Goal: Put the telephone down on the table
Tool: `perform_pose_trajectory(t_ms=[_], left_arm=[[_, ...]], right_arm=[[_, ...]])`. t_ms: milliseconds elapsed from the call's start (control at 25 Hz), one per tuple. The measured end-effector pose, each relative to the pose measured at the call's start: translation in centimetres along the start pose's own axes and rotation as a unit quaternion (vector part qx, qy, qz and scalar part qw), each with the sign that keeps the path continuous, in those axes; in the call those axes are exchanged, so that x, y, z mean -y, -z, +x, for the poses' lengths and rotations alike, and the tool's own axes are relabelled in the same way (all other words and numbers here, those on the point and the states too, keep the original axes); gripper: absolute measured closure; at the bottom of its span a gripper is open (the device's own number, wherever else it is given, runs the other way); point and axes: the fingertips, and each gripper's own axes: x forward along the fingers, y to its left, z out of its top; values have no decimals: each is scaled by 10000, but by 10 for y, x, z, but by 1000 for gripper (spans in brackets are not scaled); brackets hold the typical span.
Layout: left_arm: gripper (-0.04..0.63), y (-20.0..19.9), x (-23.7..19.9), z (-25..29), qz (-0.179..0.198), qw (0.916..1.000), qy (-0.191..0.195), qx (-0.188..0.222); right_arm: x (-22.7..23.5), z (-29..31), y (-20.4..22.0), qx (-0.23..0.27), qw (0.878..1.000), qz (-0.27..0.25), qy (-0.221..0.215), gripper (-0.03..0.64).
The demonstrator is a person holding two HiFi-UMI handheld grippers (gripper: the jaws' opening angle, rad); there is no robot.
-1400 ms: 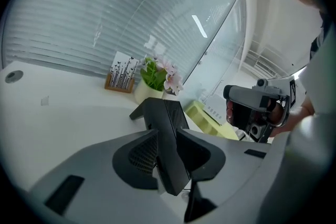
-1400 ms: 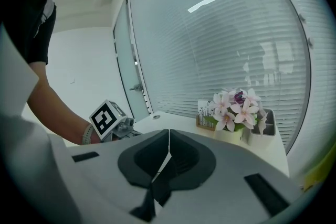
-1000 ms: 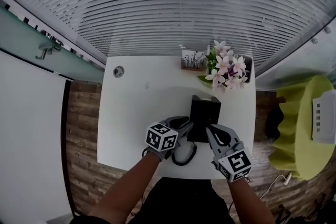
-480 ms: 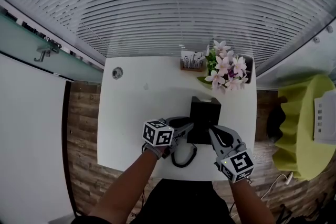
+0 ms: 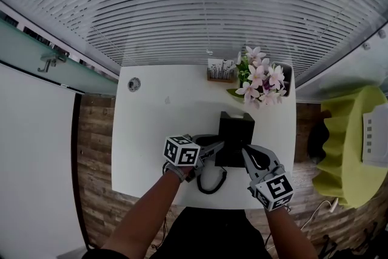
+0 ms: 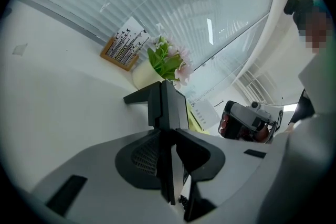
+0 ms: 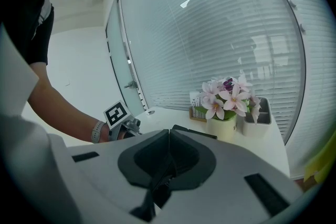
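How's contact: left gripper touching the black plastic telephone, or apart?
Touching. Left gripper view: the left gripper has just been closing its jaws; both pads press the black plastic telephone between them.

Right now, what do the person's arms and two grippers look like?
Both the left gripper and right gripper are light grey shells with black jaws, each carrying a white cube with black square markers. Arms are bare; a grey wristband on the left. Left jaws have just been closing, the telephone between them.

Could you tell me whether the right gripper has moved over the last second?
No: the right gripper keeps its place at the near right corner of the black telephone.
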Motion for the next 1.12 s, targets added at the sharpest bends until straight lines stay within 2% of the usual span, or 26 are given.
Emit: perform_pose_trajectory(t_ms=[520, 1120], left_arm=[[514, -6, 22, -17, -136, 9996, 166, 168], [515, -9, 72, -61, 71, 9992, 167, 356]], right_arm=[[3, -6, -4, 2, 10000, -39, 67, 594], [-40, -24, -16, 48, 9989, -366, -292, 594]])
